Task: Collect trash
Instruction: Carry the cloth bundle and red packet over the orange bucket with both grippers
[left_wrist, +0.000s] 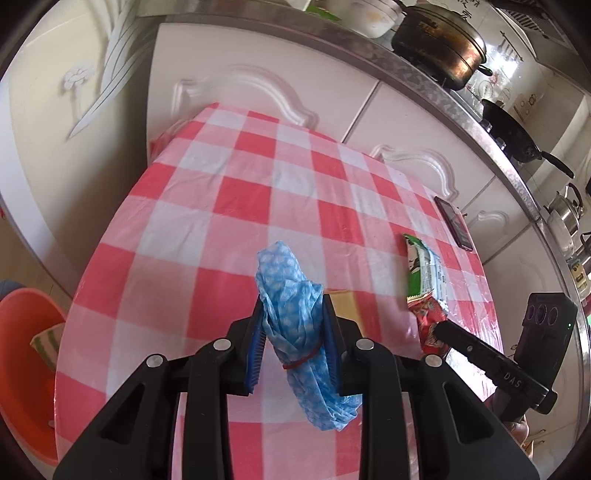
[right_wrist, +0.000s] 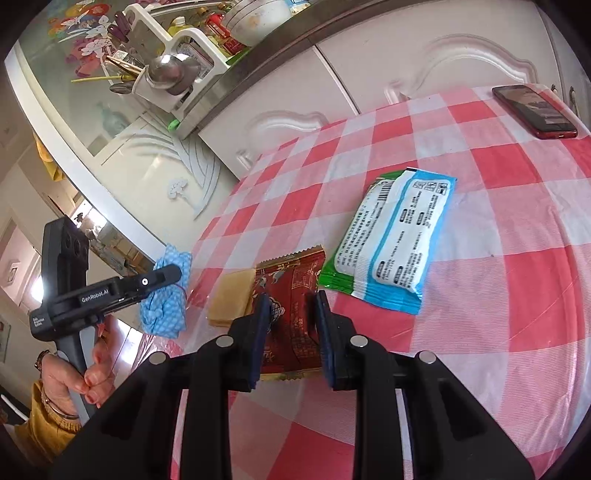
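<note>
My left gripper (left_wrist: 293, 325) is clamping a blue patterned cloth bundle (left_wrist: 295, 295), tied with a red rubber band (left_wrist: 301, 362), and holding it lifted above the red-and-white checked tablecloth (left_wrist: 236, 206). My right gripper (right_wrist: 291, 325) is pinching a red snack wrapper (right_wrist: 291, 291), its blue pads (right_wrist: 260, 332) pressing on the wrapper's two sides; the wrapper is lying on the cloth. Just beside it on the left a pale yellow sachet (right_wrist: 232, 299) is resting; a green-and-white wet-wipe pack (right_wrist: 391, 240) is lying near its far right. A red phone (right_wrist: 535, 110) is sitting at the far corner. An orange bin (left_wrist: 26, 332) is standing beside the table, lower left in the left wrist view.
</note>
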